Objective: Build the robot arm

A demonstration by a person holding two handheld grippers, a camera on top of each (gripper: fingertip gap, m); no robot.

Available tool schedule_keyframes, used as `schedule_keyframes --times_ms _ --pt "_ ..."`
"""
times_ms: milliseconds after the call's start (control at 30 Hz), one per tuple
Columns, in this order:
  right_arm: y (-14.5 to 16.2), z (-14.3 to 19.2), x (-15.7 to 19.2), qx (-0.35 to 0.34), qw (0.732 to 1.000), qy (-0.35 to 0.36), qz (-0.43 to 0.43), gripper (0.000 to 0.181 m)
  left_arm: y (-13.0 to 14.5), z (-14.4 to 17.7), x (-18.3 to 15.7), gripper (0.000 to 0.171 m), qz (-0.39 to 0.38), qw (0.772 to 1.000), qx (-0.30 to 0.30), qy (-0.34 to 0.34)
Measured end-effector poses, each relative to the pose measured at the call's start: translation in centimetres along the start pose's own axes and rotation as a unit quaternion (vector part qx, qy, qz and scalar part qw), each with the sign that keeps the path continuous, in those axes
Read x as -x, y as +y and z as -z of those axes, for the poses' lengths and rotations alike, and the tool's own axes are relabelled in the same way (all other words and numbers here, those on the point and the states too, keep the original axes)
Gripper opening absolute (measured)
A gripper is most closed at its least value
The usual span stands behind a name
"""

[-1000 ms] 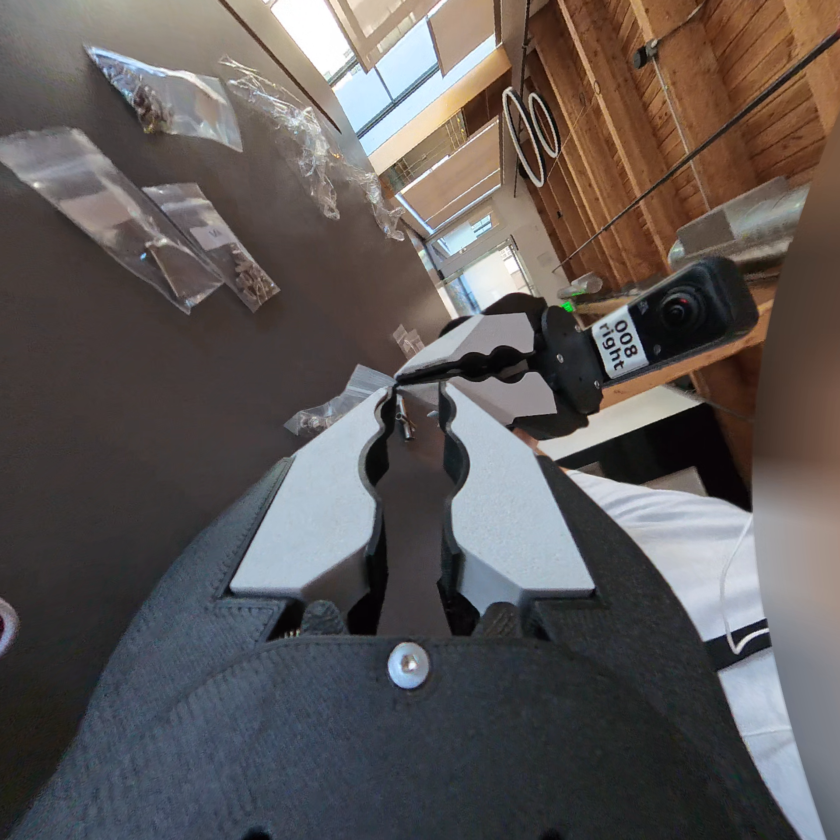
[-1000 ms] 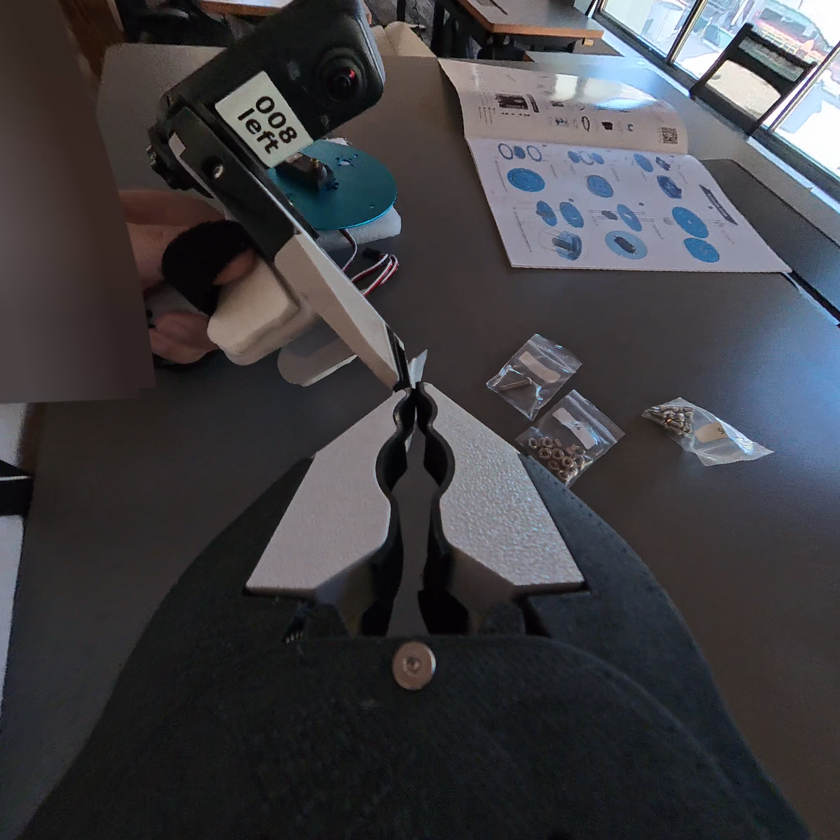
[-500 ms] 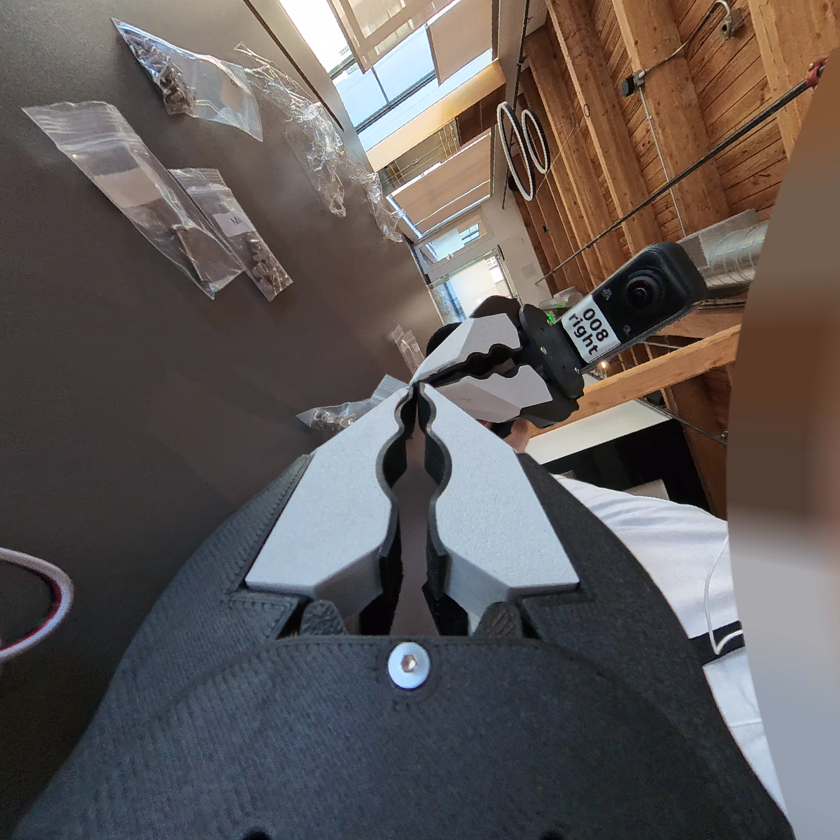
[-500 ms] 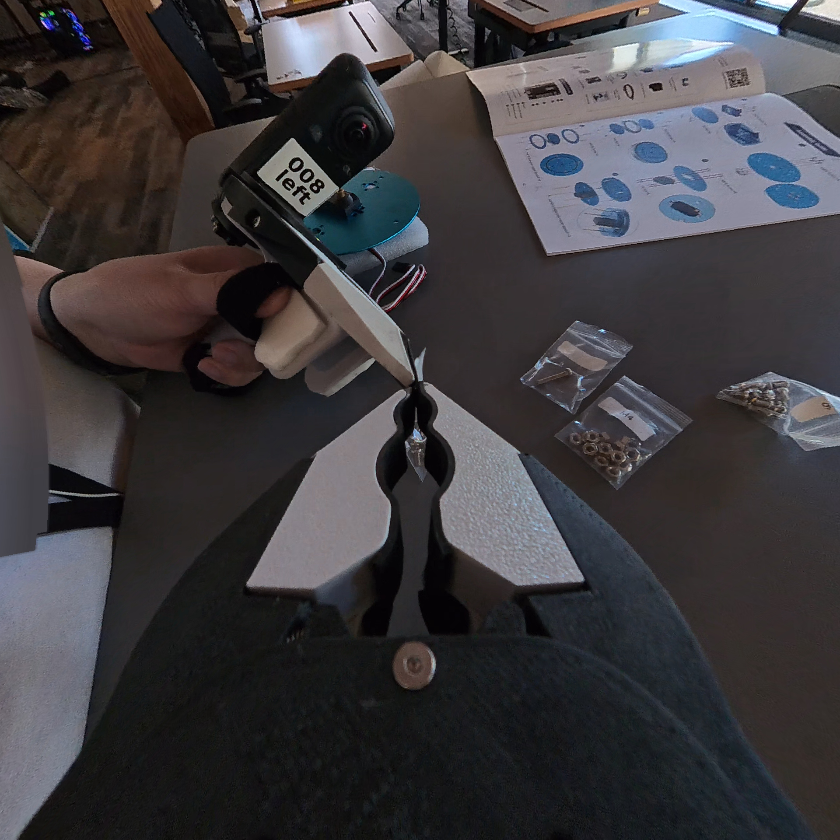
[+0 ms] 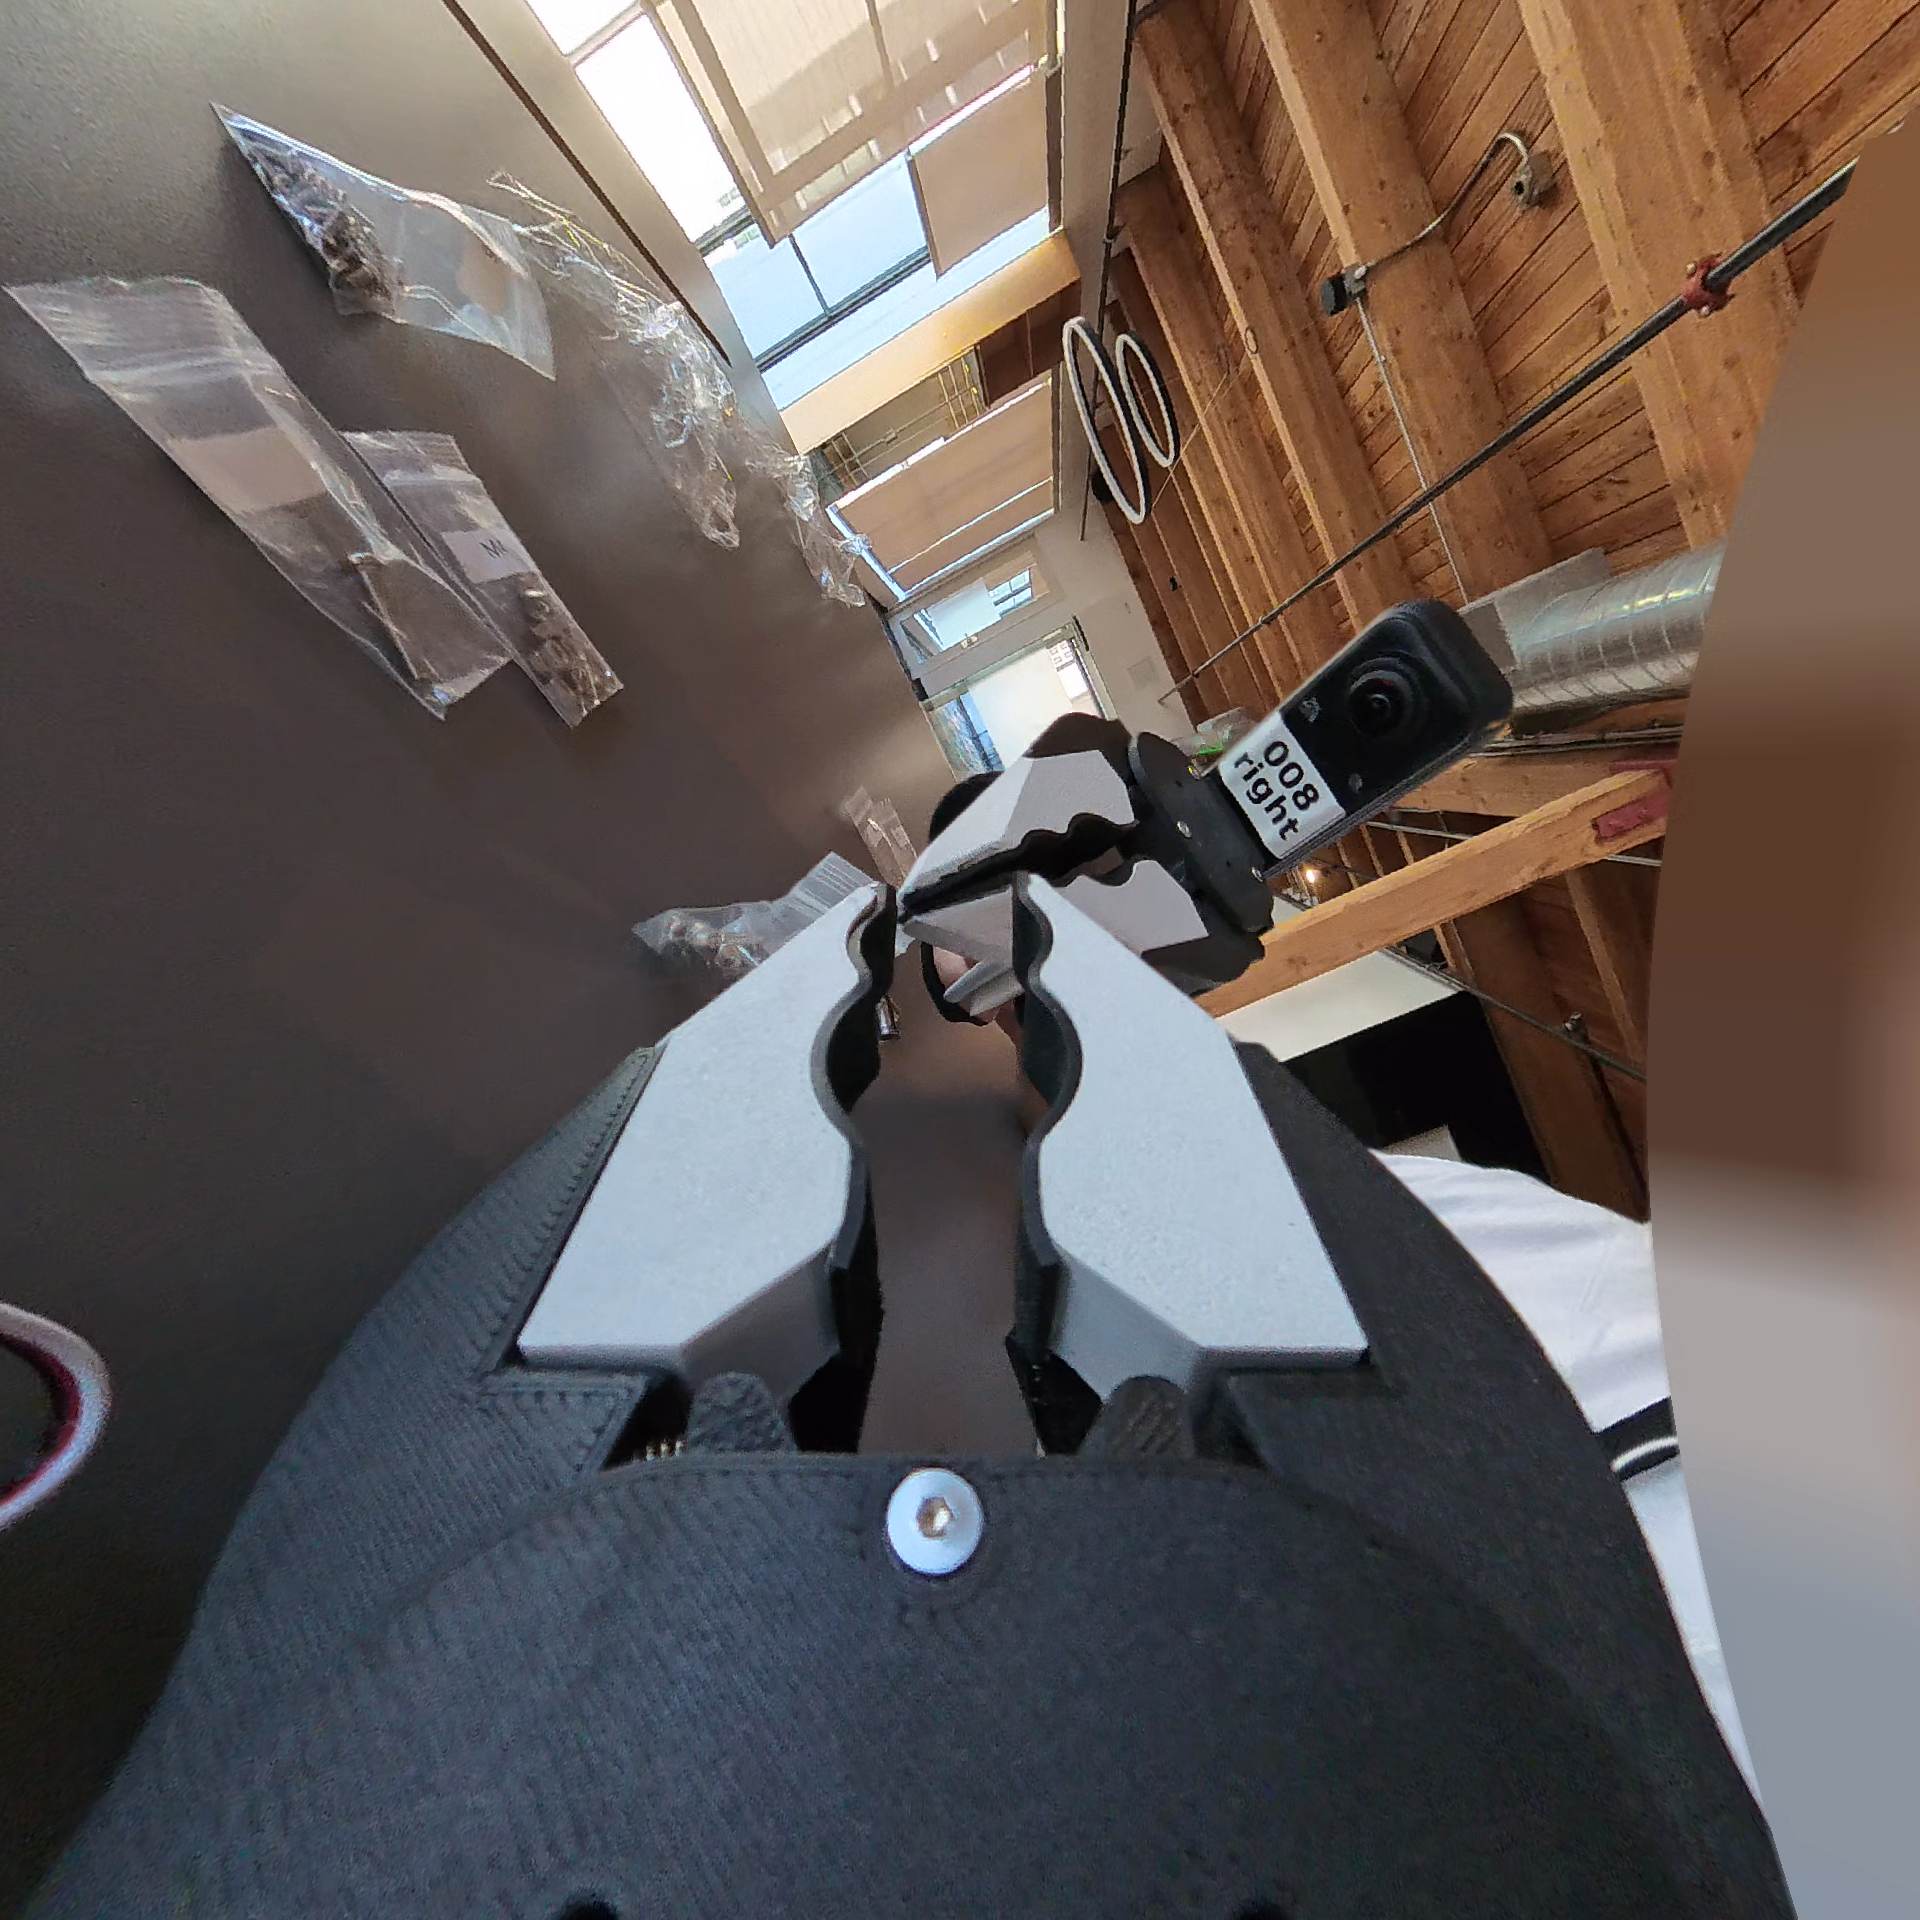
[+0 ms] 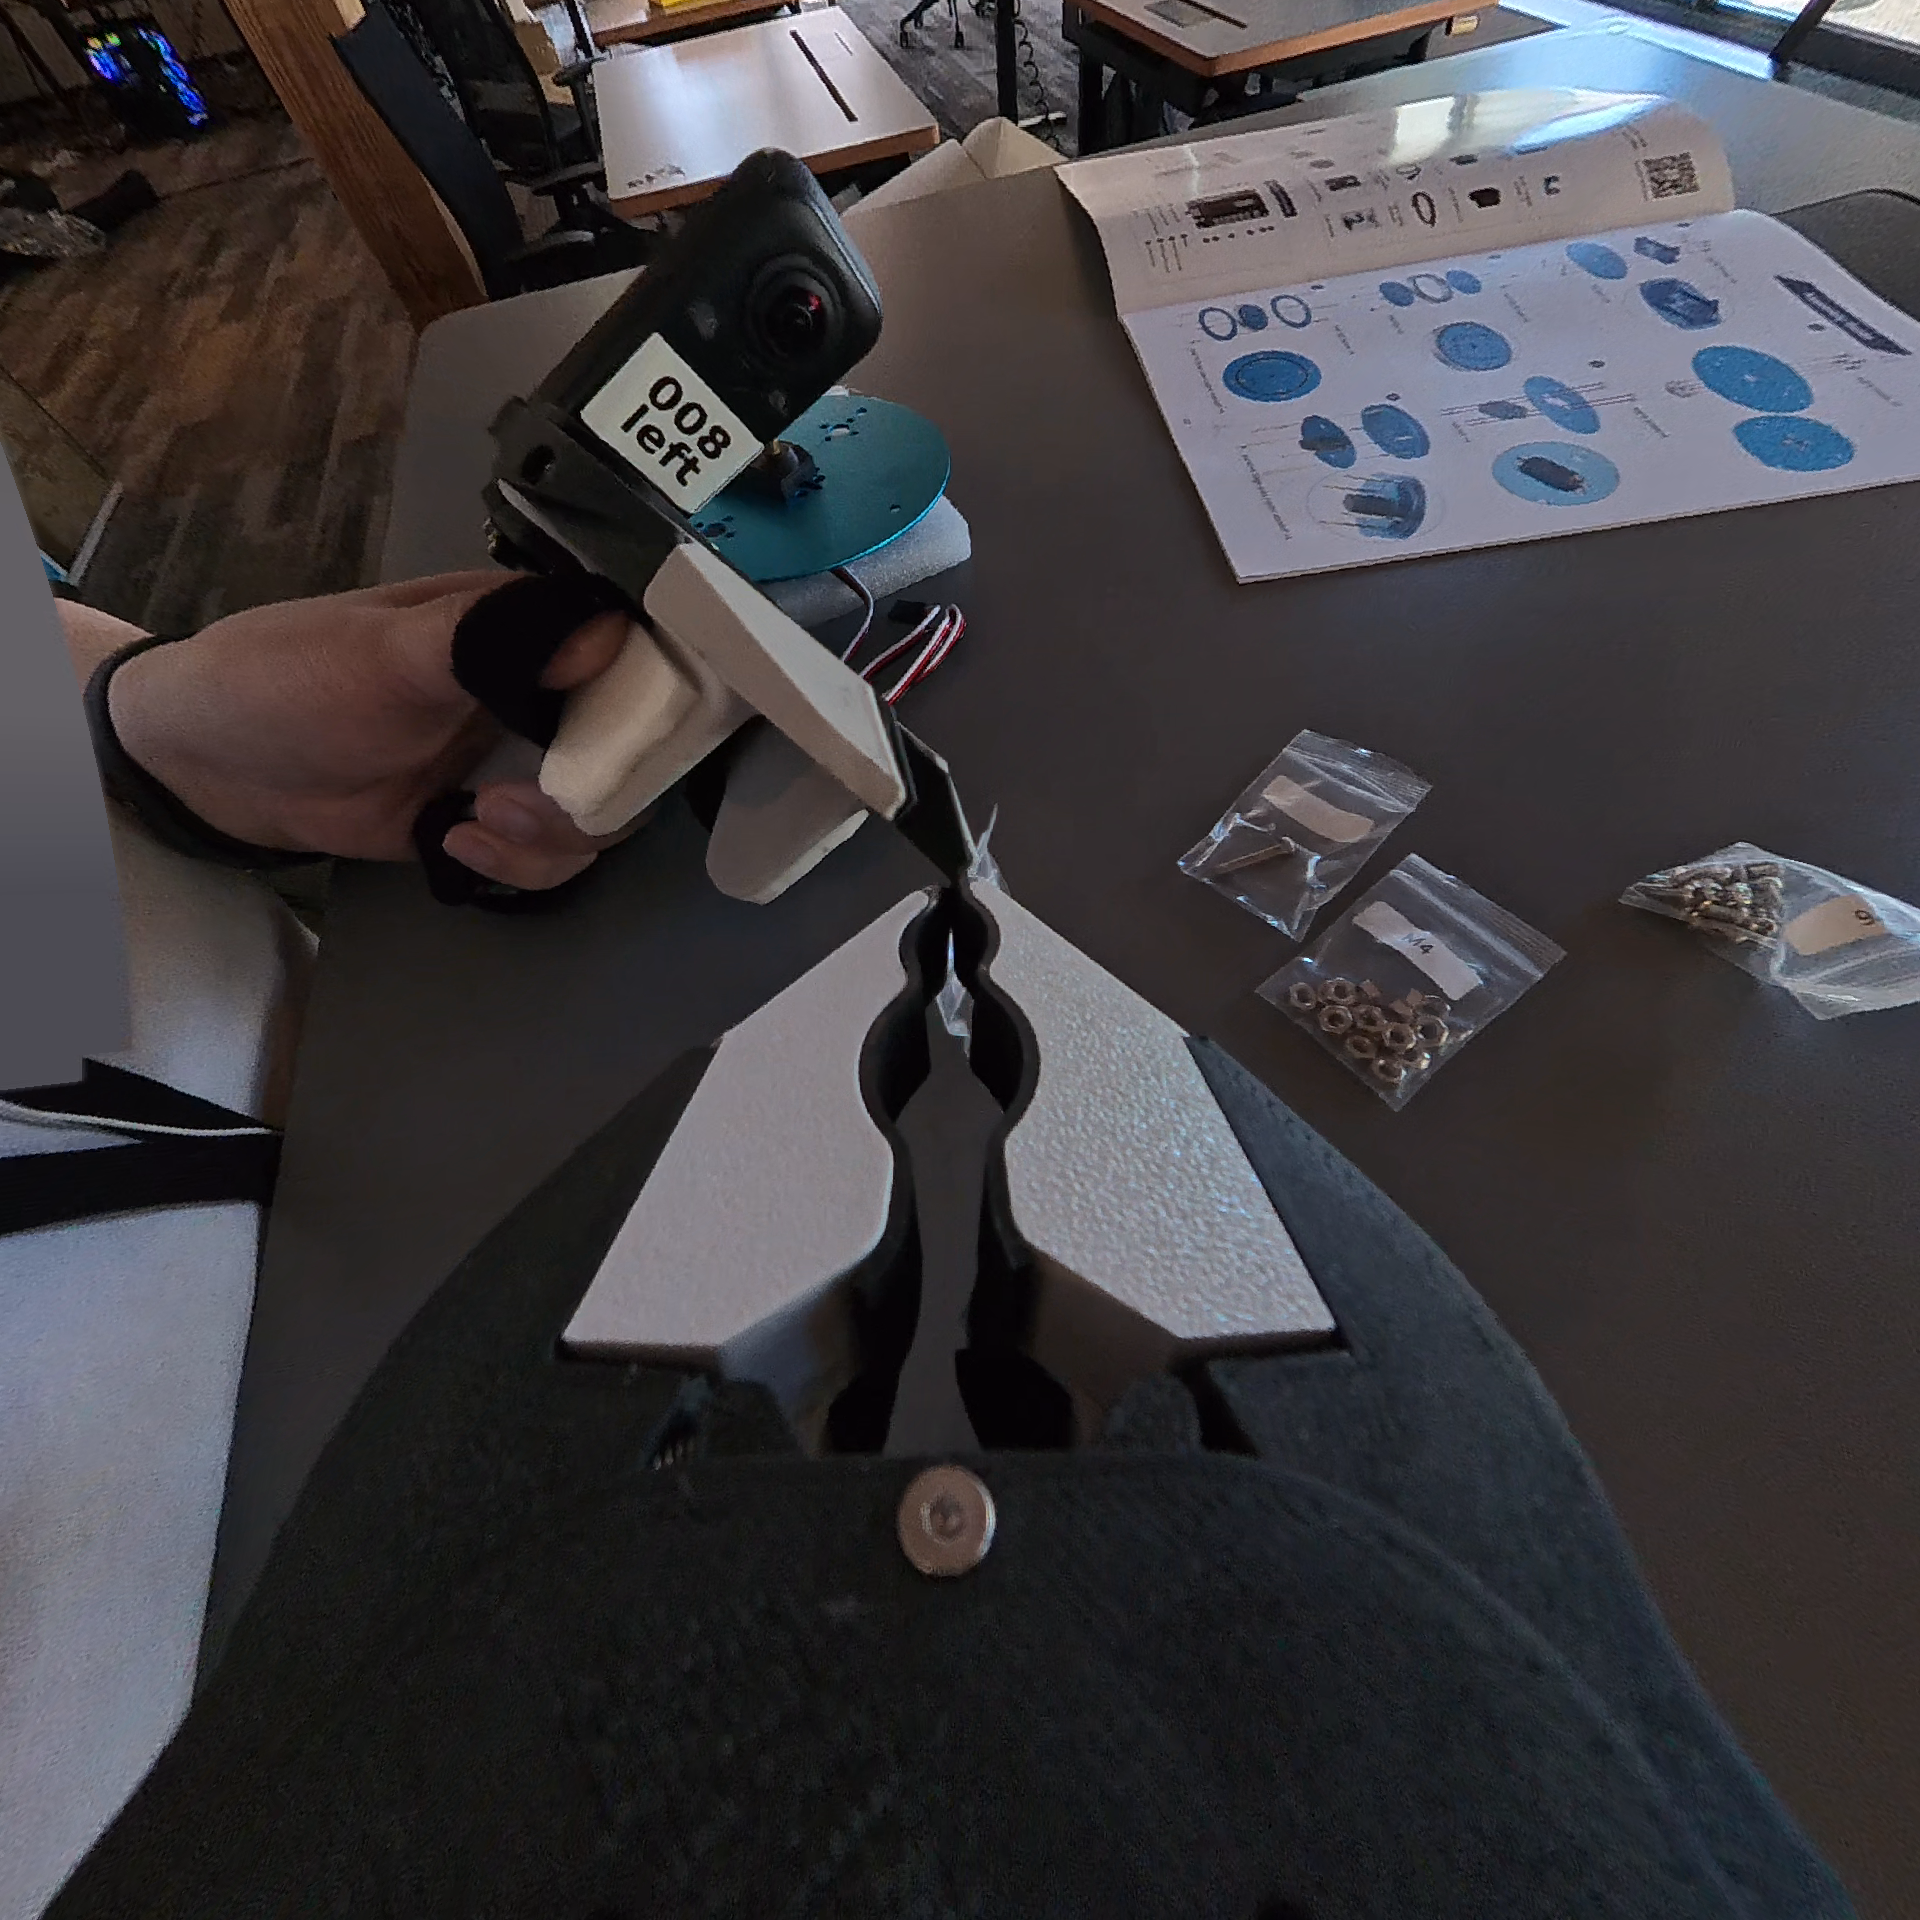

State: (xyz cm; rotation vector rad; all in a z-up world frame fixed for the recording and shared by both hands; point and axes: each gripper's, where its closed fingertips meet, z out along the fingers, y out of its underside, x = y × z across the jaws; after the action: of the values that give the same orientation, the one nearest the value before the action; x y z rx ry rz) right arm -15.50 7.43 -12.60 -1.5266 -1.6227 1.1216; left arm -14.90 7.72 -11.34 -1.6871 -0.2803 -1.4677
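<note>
My right gripper (image 6: 961, 914) is shut on a small clear plastic bag (image 6: 956, 1003), pinching its edge above the dark table (image 6: 1351, 1299). The bag's film trails back between the fingers. My left gripper (image 5: 951, 899) is open, its fingertips on either side of the right gripper's shut tip (image 5: 906, 896). A small metal screw (image 5: 888, 1020) shows beside its left finger. In the right wrist view, the left gripper (image 6: 904, 831) is held by a hand (image 6: 312, 748), and its dark fingertip touches the bag's top.
To the right lie a bag of nuts (image 6: 1392, 997), a bag with one screw (image 6: 1299, 821) and a bag of screws (image 6: 1756, 914). An open booklet (image 6: 1507, 364) lies far right. A blue disc (image 6: 842, 488) on foam with wires sits behind the left gripper. Both grippers' tips are close together, under 4 cm apart.
My left gripper was shut at the right gripper's tip half a second ago and has now opened. My right gripper stays shut on the bag, and both have lifted slightly.
</note>
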Motion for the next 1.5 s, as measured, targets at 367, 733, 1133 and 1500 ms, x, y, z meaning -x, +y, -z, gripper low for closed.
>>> schedule_keyframes --times_ms 367,733,1133,1500 --pt "0.3 -0.6 1.2 0.006 1.0 -0.022 0.018 0.0 0.4 0.3 0.4 0.0 -0.008 1.0 0.008 -0.018" --pt "0.2 -0.4 0.9 -0.001 0.999 -0.034 -0.009 0.0 0.4 0.3 0.3 0.0 -0.015 1.0 0.009 -0.017" --pt "0.0 -0.1 0.6 -0.016 0.994 -0.075 -0.08 0.0 0.3 0.2 0.1 0.0 -0.02 1.0 0.012 -0.01" --pt "2.0 -0.5 0.6 0.057 0.996 -0.062 0.034 0.024 0.8 0.0 -0.8 0.0 -0.047 0.999 0.017 0.001"
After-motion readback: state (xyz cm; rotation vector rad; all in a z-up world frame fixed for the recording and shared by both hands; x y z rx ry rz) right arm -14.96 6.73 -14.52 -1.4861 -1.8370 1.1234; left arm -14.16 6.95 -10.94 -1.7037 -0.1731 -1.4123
